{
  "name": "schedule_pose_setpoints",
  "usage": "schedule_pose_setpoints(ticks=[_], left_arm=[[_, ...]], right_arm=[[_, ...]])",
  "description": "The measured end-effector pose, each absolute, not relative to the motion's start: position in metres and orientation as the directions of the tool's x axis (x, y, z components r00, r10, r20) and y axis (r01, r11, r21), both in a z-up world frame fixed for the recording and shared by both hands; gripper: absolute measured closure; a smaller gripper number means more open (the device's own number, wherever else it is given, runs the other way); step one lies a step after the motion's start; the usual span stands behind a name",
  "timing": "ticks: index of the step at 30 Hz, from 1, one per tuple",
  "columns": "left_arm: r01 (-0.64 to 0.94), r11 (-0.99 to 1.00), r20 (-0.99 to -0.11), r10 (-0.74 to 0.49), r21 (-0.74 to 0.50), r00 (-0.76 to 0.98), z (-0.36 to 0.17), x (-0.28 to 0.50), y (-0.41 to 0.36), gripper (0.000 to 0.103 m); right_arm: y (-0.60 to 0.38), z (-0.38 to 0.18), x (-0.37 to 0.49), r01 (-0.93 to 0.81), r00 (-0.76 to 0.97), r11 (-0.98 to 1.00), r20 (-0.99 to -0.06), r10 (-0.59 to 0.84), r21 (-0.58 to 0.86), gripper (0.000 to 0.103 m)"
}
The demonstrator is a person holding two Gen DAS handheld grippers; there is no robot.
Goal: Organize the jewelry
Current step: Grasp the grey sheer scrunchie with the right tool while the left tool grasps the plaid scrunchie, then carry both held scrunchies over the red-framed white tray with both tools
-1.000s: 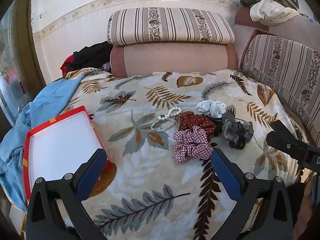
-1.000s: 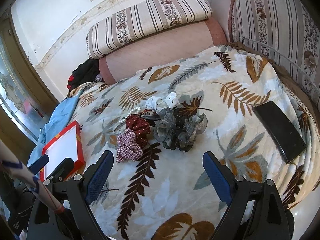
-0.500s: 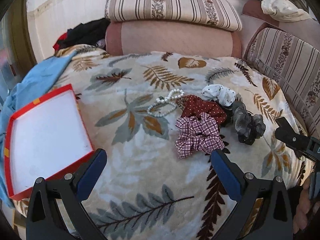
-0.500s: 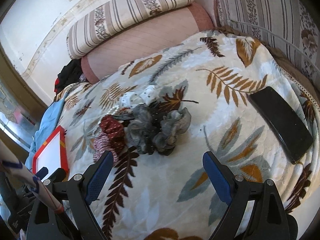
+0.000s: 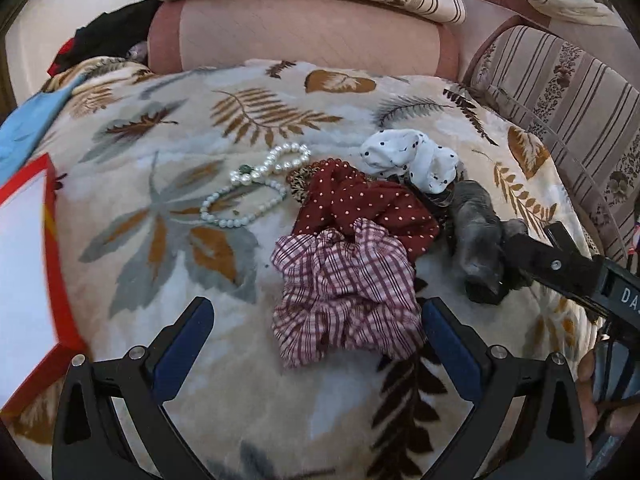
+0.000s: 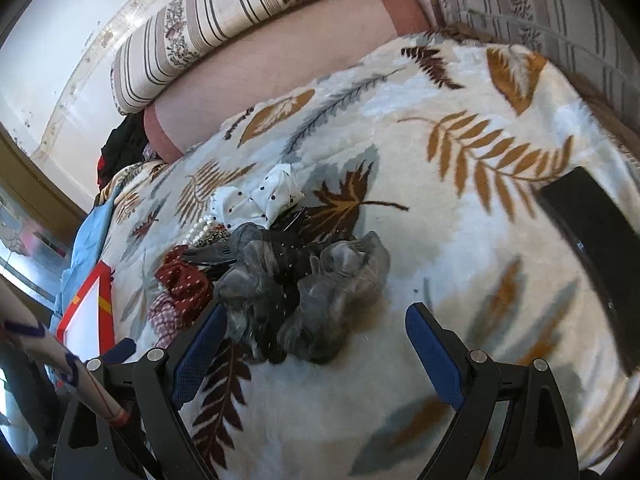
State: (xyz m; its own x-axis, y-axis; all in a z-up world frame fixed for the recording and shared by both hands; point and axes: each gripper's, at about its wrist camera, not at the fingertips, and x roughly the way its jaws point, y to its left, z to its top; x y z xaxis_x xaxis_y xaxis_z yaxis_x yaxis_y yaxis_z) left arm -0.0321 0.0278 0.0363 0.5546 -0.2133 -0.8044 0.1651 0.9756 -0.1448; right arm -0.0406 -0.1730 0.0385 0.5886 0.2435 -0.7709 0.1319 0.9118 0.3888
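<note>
The left gripper [image 5: 316, 328] stands wide open and holds nothing; its blue-padded fingers [image 5: 182, 338] flank the near edge of the pink-and-white checked fabric scrunchie [image 5: 344, 292]. The right gripper [image 6: 312, 332] is likewise wide open and empty, its fingers either side of the grey sheer fabric scrunchie [image 6: 320, 288].

Handling, as a judgement: the scrunchies are light, soft and compressible; grip across a bunched fold, since the ruffles yield and may snag the neighbouring piece. The white pearl bead strand [image 5: 256, 184] is light but slippery and limp; take hold at the knotted cluster, where the loops meet.

All items lie together near the middle of the leaf-patterned plush blanket [image 5: 168, 120].

Count:
- Scrunchies: four clearly seen, namely checked, grey, dark red dotted [image 5: 360, 204] and white dotted [image 5: 412, 156]. A leopard-print piece shows partly beneath; its type cannot be determined.
- Pearl strands: one, looped.
- Red-rimmed white tray [image 5: 54, 236]: one, at the blanket's left edge.
- Black flat phone [image 6: 592, 240]: one, well apart on the right.
</note>
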Motion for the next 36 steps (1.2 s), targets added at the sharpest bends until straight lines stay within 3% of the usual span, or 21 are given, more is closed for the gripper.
schedule_pose_setpoints(ticks=[2,3,4,5,7,10,23,36], left_arm=[[0.166,0.974,-0.802,-0.219,-0.151,0.555,0.031,-0.028,0.027,0.01],[0.172,0.972,-0.802,-0.228,-0.158,0.552,0.028,-0.026,0.026,0.016],[0.171,0.972,-0.805,-0.229,-0.16,0.547,0.026,-0.025,0.026,0.03],[0.174,0.97,-0.812,-0.239,-0.172,0.532,0.021,-0.023,0.025,0.048],[0.181,0.964,-0.808,-0.261,-0.194,0.528,0.018,-0.024,0.026,0.059],[0.189,0.958,-0.79,-0.284,-0.215,0.543,0.022,-0.029,0.029,0.079],[0.206,0.956,-0.719,-0.294,-0.21,0.63,0.078,-0.07,0.047,0.08],[0.096,0.986,-0.665,-0.164,-0.139,0.729,0.121,-0.116,0.097,0.08]], right_arm=[[-0.171,0.031,-0.035,0.134,0.58,0.909,-0.775,0.252,0.395,0.026],[-0.169,0.028,-0.033,0.133,0.571,0.908,-0.78,0.257,0.397,0.041],[-0.167,0.023,-0.03,0.13,0.551,0.907,-0.79,0.269,0.4,0.06],[-0.166,0.02,-0.029,0.125,0.542,0.907,-0.794,0.276,0.401,0.065],[-0.164,0.021,-0.032,0.111,0.552,0.914,-0.789,0.27,0.391,0.074],[-0.163,0.03,-0.038,0.09,0.582,0.922,-0.771,0.258,0.376,0.077],[-0.157,0.084,-0.086,0.012,0.678,0.924,-0.682,0.273,0.381,0.078],[-0.099,0.124,-0.11,-0.138,0.687,0.929,-0.642,0.34,0.345,0.077]])
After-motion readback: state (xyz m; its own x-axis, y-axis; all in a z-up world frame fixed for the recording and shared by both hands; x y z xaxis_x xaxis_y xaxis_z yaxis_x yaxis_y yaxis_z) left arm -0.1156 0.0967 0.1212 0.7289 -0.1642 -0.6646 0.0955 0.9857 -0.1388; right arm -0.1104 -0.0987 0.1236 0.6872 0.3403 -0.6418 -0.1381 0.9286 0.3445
